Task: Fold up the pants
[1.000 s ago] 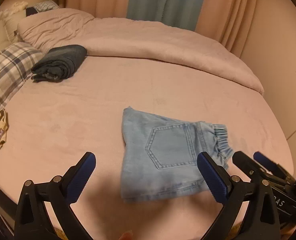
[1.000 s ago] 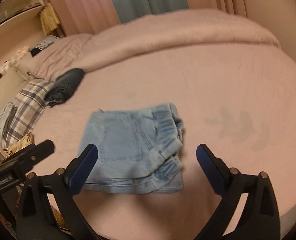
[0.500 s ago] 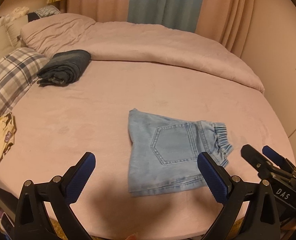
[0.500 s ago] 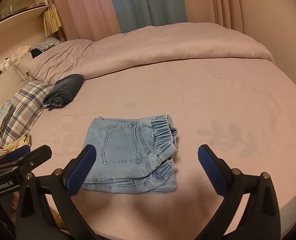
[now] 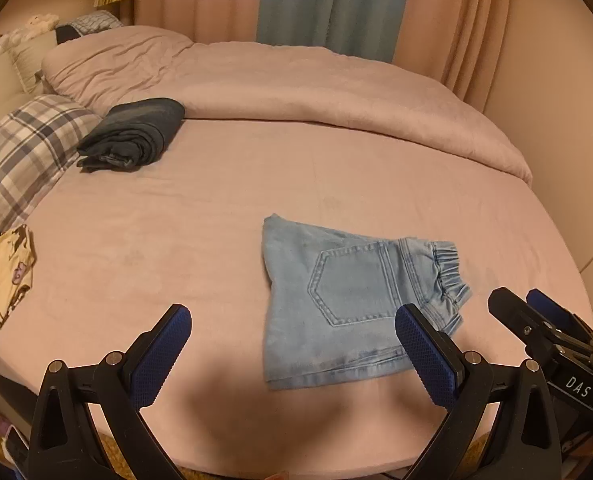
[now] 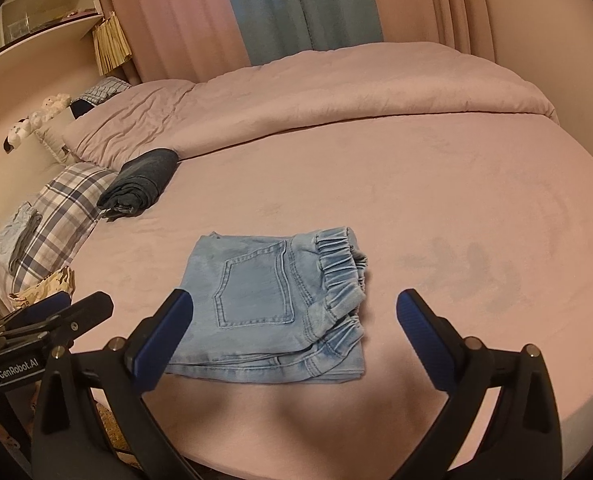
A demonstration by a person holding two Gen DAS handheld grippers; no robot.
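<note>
Over the last second both tongs have drawn back and up from the light-blue pants (image 6: 280, 304): the bundle sat larger and closer between the blue pads a second ago, the right view was smeared with motion, and now both views are sharp with more of the pink bed (image 6: 436, 184) showing around the denim. The pants themselves have not changed shape across the frames. I read that as a retreat after the last fold, so the folding looks done or all but done, with nothing left to grasp unless a final tidy is wanted.

The left tongs (image 5: 292, 356) stand wide open with nothing between the pads; the pants lie ahead of them and off to their right, the right-hand pad overlapping the near right corner of the bundle in the view, though whether it touches the cloth I cannot tell. The right tongs (image 6: 294, 332) are equally wide open and empty, and the pants lie straight ahead, framed between the two pads, near the bed's front edge.

The pants are a compact, roughly square stack of several denim layers, back pocket uppermost. The gathered elastic waistband bunches up thick on the side toward the right pad of the right tongs, so that side sits higher than the flat side by the left pad. The near edges show stacked layers, slightly staggered rather than flush
</note>
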